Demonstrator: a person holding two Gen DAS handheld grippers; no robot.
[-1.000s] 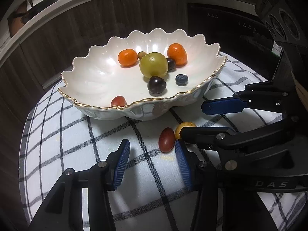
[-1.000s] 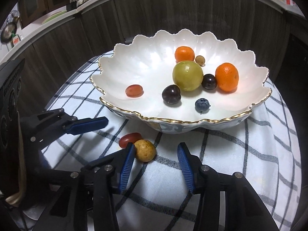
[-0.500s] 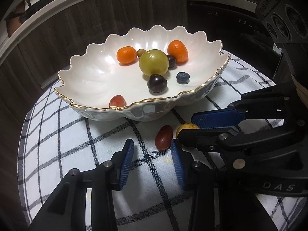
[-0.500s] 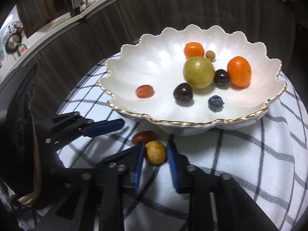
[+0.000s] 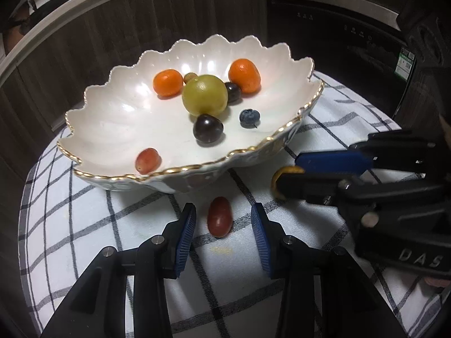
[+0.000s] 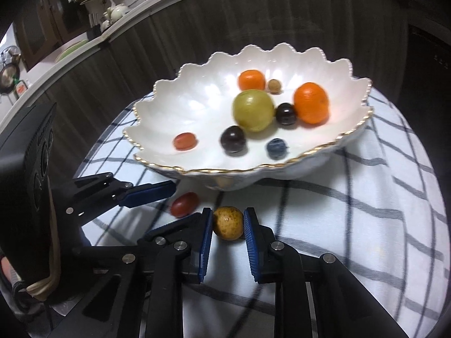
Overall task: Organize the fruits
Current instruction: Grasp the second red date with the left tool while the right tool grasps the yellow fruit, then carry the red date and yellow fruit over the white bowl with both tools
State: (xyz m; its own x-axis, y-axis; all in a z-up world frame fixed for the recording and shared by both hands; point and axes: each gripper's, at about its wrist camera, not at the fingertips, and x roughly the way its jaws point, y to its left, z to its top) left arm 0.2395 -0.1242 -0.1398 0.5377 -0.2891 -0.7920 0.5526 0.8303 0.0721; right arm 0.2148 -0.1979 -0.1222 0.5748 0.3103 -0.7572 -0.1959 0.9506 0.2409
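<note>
Left wrist view. Left gripper low over the checked cloth, blue pads partly apart, red grape lying on the cloth between them with a gap on either side, untouched. Jaws just narrowed a little, nothing gripped. Just beyond, white scalloped bowl with gold rim, standing on the cloth. Inside: green fruit in the middle, two orange fruits behind it to left and right, a small brown one between them, a dark round fruit in front, another dark one touching the green fruit's right side, blueberry to the right, a second red grape near the front rim. At right, right gripper reaching in sideways, only a sliver of yellow fruit showing between its fingers.

Right wrist view, slightly blurred. Right gripper clamped tight on the speckled yellow fruit, both blue pads pressing its sides, just in front of the bowl; whether fruit touches cloth, cannot tell. Red grape just left of it on the cloth, between the blue-tipped fingers of the left gripper coming in from the left. Same fruits in the bowl, green fruit central.
</note>
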